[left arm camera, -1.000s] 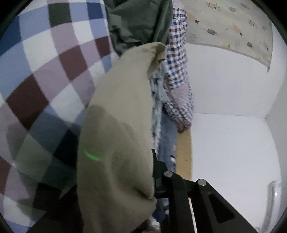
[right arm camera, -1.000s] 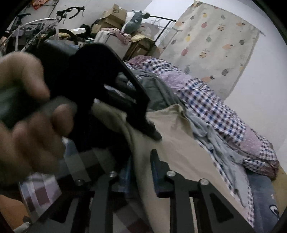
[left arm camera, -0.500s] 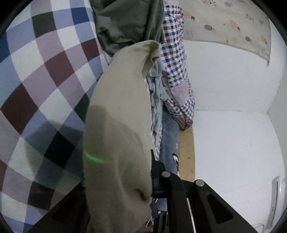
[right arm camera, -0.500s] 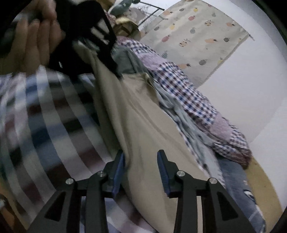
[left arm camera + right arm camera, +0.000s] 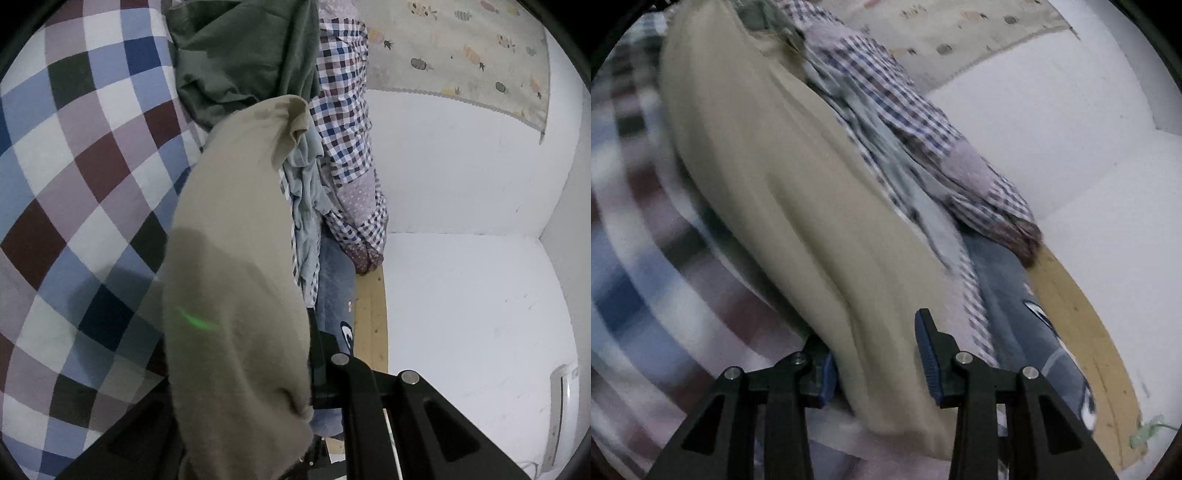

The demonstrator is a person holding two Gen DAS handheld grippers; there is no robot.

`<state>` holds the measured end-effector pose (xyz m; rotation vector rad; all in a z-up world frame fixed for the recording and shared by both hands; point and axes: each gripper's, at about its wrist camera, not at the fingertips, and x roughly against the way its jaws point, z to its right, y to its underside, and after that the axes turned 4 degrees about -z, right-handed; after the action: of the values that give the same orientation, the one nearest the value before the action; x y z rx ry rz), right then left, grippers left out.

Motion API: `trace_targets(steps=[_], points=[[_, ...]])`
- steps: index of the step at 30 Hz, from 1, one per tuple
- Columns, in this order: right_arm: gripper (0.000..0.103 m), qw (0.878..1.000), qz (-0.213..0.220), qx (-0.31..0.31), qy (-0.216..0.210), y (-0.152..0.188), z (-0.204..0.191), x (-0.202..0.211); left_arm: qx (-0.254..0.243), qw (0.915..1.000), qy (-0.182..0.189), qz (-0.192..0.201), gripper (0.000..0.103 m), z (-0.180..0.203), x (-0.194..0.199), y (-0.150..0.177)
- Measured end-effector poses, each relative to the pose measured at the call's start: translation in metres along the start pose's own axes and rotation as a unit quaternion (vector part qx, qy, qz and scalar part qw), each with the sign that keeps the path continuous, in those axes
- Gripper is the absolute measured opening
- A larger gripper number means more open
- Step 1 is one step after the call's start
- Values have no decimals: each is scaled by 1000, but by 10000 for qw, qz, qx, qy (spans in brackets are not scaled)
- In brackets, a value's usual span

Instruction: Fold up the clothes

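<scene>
1. Beige, soft cloth: the khaki garment (image 5: 236, 258) lies stretched over the checked bedsheet (image 5: 74, 184), beside a pile of other clothes (image 5: 343, 122).
2. We judge it light and limp; it will sag and slide, so an edge or a corner is the best place to hold.
3. Our left gripper (image 5: 295, 387) seems clenched on the garment, though cloth hides one finger.
4. Our right gripper (image 5: 875, 354) has its fingers spread, with the garment's end between them, not pinched.
5. Only the left view shows a dark green garment (image 5: 243, 51); only the right view shows the garment's near edge.
</scene>
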<state>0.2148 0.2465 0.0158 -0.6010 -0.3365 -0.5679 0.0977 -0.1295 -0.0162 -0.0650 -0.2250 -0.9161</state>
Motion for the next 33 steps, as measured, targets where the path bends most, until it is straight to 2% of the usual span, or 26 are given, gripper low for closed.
trace_targets(steps=[7,9,10,11,16,20,27,33], points=[[38,9991,-230,348,-105,16,13,-17,-284,9989,-365,32,8,7,1,2],[25,9985,-269,446,-168,19,14,-21,-418,9979,-496,50,8,10,0,4],[14,9982,-289,495,-200,20,14,-24,-498,9971,-577,60,8,11,1,5],[7,9978,-308,544,-232,21,15,-26,-583,9961,-664,69,8,13,1,8],[3,9989,-238,173,-351,20,32,-9,-1016,9906,-908,139,7,26,8,22],[3,9995,-52,-89,-299,19,50,25,-1224,9891,-803,189,7,40,21,39],[3,9989,399,-248,-45,3,91,110,-1551,9853,-562,438,7,76,83,82],[3,9951,828,-436,320,-18,138,193,-1832,9808,-216,637,7,141,144,117]])
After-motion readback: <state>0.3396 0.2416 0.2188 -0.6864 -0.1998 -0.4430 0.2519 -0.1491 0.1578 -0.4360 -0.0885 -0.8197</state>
